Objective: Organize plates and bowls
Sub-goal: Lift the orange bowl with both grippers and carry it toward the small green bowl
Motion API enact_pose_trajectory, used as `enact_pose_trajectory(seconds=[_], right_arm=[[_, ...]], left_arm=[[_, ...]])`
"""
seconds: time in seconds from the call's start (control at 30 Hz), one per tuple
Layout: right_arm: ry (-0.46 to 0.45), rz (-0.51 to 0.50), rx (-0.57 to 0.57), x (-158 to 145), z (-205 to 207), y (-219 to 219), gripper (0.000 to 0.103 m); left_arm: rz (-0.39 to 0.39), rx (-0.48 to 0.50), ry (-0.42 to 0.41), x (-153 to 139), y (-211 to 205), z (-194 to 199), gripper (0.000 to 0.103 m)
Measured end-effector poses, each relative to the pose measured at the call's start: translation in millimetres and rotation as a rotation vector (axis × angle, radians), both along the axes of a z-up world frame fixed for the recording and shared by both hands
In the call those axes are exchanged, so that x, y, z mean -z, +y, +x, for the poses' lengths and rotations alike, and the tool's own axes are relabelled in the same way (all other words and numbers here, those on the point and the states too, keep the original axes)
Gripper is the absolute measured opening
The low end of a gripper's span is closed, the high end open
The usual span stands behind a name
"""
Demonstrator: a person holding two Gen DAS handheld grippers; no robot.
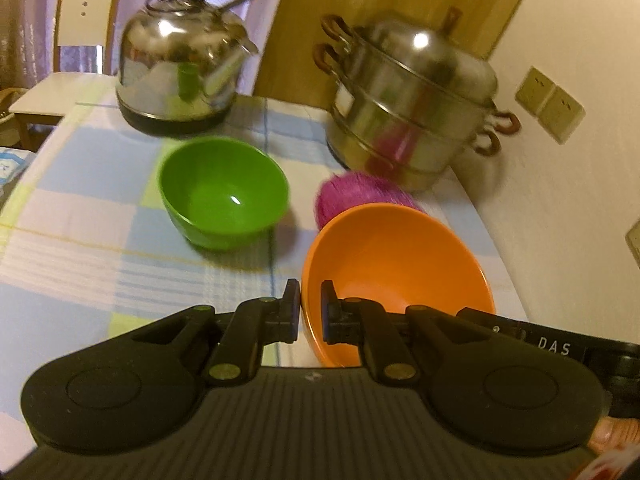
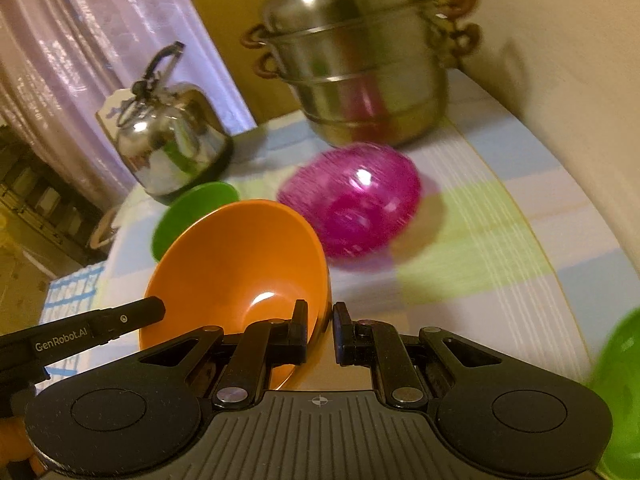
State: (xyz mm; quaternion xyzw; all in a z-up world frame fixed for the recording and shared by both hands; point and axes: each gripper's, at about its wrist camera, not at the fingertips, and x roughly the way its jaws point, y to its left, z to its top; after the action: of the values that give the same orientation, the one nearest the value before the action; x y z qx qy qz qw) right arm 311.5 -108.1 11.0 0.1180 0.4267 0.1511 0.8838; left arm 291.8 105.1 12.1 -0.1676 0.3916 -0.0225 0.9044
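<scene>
An orange bowl [image 1: 396, 264] is gripped from two sides and held tilted above the checked tablecloth. My left gripper [image 1: 310, 312] is shut on its left rim. My right gripper [image 2: 320, 330] is shut on its right rim, and the bowl [image 2: 240, 264] fills the left of the right wrist view. A green bowl [image 1: 224, 192] stands upright on the cloth to the left, partly hidden behind the orange bowl in the right wrist view [image 2: 192, 208]. A magenta bowl [image 2: 352, 204] lies upside down beyond the orange bowl, and only its top shows in the left wrist view [image 1: 360, 192].
A steel kettle [image 1: 180, 52] stands at the back left and a steel steamer pot [image 1: 412, 108] at the back right by the wall. A chair [image 1: 76, 40] stands past the table's far left edge. Another green object [image 2: 620, 392] shows at the right wrist view's right edge.
</scene>
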Motion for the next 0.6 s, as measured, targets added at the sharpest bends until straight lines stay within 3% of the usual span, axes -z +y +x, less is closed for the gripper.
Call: enact_pose_trajectory(seconds=[0.27,0.6], right_arm=[[-0.018,0.009,-0.062,-14,47,48,0.012],[0.01,0.003,-0.113,1,111,95,0.012]], left_arm=[[-0.013,-0.07,-0.015,-13,49,29,0.009],[-0.029,-0.127,0.013,-1,98,83,0.009]])
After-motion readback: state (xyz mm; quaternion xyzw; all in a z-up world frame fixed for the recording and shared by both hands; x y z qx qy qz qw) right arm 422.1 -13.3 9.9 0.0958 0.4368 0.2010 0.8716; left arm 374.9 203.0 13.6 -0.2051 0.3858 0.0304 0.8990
